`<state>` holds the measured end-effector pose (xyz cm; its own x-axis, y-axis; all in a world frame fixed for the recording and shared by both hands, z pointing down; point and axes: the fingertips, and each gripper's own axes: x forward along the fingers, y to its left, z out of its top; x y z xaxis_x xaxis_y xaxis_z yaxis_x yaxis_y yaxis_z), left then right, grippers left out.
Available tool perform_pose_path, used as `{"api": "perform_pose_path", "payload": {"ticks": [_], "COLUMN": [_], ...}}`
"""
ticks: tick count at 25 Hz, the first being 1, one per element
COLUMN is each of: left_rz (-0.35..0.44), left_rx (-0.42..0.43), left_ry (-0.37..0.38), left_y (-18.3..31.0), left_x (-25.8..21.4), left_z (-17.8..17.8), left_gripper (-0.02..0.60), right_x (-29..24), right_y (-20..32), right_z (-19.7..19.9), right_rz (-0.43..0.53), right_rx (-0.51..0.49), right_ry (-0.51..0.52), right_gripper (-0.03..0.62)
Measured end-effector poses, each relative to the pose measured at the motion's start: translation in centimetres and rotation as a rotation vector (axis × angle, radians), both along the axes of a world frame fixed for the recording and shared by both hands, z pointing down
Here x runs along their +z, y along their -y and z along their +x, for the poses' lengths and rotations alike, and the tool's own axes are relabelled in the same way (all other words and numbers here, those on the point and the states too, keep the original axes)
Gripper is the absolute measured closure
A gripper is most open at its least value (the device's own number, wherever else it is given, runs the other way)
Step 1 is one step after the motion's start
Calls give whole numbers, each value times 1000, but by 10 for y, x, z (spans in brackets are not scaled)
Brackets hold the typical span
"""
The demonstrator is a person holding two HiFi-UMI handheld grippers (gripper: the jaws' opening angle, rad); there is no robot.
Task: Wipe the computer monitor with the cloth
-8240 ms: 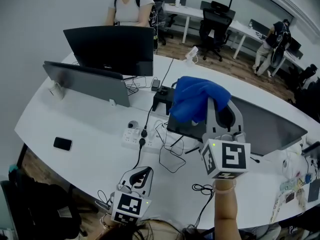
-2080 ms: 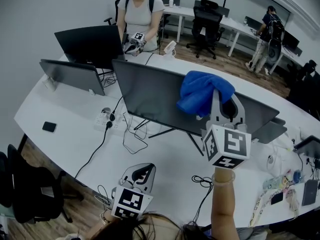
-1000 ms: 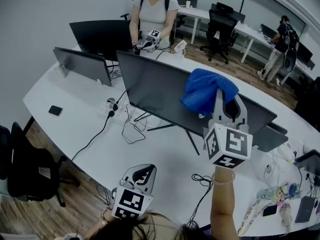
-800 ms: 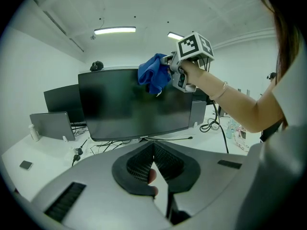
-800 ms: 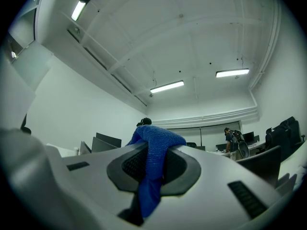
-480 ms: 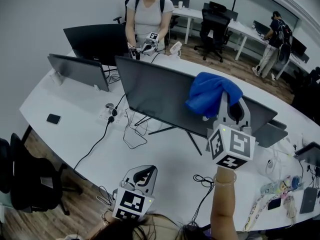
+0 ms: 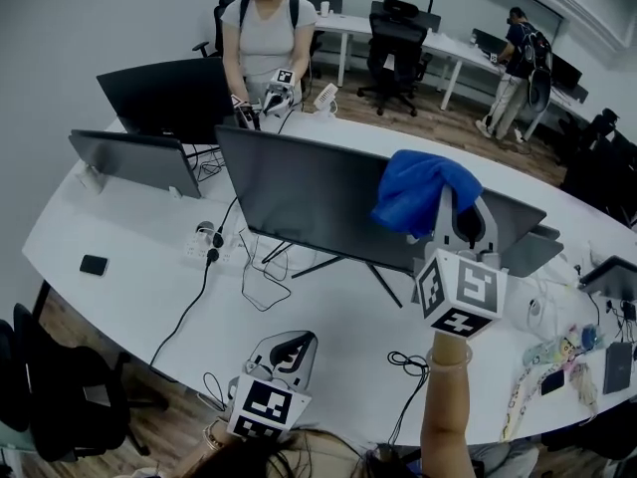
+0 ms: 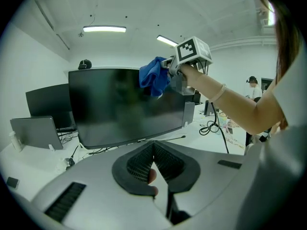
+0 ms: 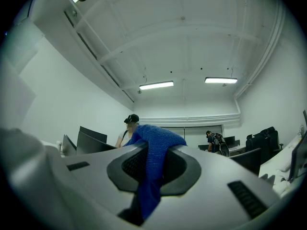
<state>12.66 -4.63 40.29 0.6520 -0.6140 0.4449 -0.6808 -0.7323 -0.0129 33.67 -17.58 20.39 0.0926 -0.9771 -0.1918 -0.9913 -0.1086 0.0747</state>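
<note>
One cloth (image 9: pixel 153 150) hangs vertically, pinched in right gripper (image 7: pixel 455 217).

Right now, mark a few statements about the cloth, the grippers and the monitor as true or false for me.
The right gripper is shut on the blue cloth. True.
The left gripper grips a cloth too. False: its jaws are together, with no cloth.
The cloth is near the top edge of the monitor. True.
The monitor's screen is lit. False: it is dark.
</note>
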Motion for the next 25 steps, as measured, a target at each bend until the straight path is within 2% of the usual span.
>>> {"api": "perform_pose_path", "payload": {"ticks": [10,25], "left_rz": [0,-5], "left_rx": [52,-30], "left_ry": [-22,-20], "left_y": [5,-16], "left_x": [-2,0], "left_z": [7,35], "left_gripper": [574,574], "right_x": [-1,-1], "right_y": [-3,-11], "right_z": [12,31], "right_rz": [-18,-12], "right_rx": [51,-19], "right_ry": [-24,-25], "right_gripper": [543,543]}}
